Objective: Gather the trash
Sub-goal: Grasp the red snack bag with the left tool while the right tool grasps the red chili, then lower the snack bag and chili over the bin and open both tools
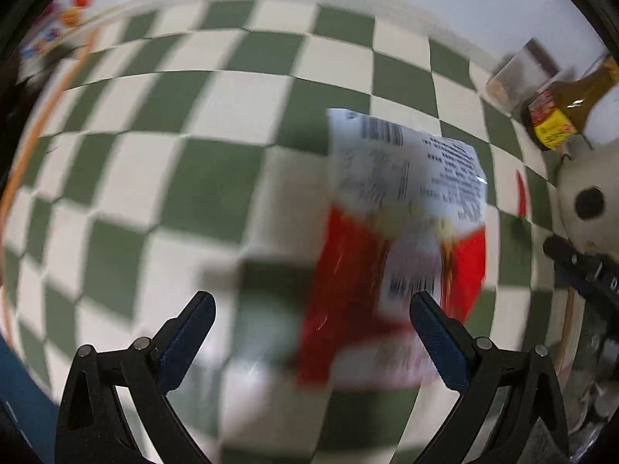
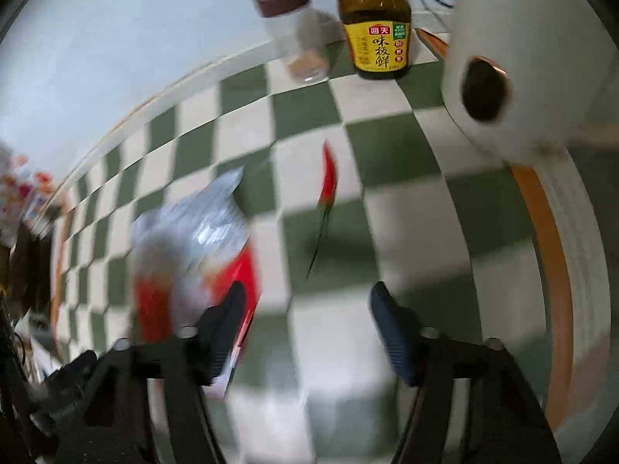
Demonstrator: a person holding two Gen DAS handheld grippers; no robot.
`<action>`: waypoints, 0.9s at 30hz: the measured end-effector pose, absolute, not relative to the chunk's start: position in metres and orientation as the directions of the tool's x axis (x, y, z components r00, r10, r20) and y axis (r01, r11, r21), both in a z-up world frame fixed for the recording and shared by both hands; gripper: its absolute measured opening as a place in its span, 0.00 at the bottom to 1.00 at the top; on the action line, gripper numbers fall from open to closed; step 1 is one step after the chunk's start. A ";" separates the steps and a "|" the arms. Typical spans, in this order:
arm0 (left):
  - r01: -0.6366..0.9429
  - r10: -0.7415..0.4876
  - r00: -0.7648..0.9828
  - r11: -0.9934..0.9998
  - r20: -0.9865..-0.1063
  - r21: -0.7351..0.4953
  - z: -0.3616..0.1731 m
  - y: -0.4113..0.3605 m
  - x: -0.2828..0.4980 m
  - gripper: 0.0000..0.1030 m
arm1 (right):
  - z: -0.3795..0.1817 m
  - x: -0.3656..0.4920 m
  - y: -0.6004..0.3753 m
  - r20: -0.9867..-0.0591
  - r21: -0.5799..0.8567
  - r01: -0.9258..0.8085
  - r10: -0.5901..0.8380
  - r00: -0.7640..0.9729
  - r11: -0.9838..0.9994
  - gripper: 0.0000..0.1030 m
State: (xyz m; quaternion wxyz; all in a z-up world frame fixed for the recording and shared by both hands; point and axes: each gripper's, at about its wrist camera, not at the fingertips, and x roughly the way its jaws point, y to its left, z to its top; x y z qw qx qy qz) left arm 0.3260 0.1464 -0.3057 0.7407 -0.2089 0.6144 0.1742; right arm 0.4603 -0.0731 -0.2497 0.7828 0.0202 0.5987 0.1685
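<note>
My left gripper (image 1: 312,311) and right gripper (image 2: 305,297) both hang unclenched with nothing between the jaws. The crinkled red-and-white plastic snack wrapper (image 1: 402,208) lies flat mid-way across the green-and-white checked tablecloth (image 1: 216,178), away from its edges. I should slow down, then pinch one raised wrapper edge, well clear of the small red chilli pepper (image 2: 329,178).

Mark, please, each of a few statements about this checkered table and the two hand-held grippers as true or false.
1. The red-and-white wrapper lies on the checkered cloth. True.
2. The sauce bottle lies on its side. False: it stands upright.
3. The left hand-held gripper is clamped on the wrapper. False: its jaws are open, gripping nothing.
4. A red chili lies between wrapper and white appliance. True.
5. The jar has a green lid. False: brown.
</note>
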 end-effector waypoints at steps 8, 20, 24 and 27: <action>-0.413 0.094 0.156 0.911 -0.983 0.021 -0.324 0.124 0.374 0.78 | -0.287 0.507 -0.039 -0.944 0.179 -0.348 0.260 0.202 0.920 0.10; -0.412 0.197 0.282 0.909 -0.939 0.067 -0.234 0.105 0.313 0.04 | -0.268 0.457 -0.053 -0.907 0.267 -0.378 0.363 0.211 0.886 0.10; -0.440 0.214 0.345 0.897 -0.914 0.045 -0.190 0.111 0.276 0.04 | -0.242 0.417 -0.063 -0.882 0.298 -0.394 0.408 0.234 0.869 0.10; -0.452 0.231 0.387 0.891 -0.892 0.035 -0.158 0.111 0.231 0.04 | -0.219 0.371 -0.073 -0.866 0.314 -0.410 0.436 0.246 0.856 0.10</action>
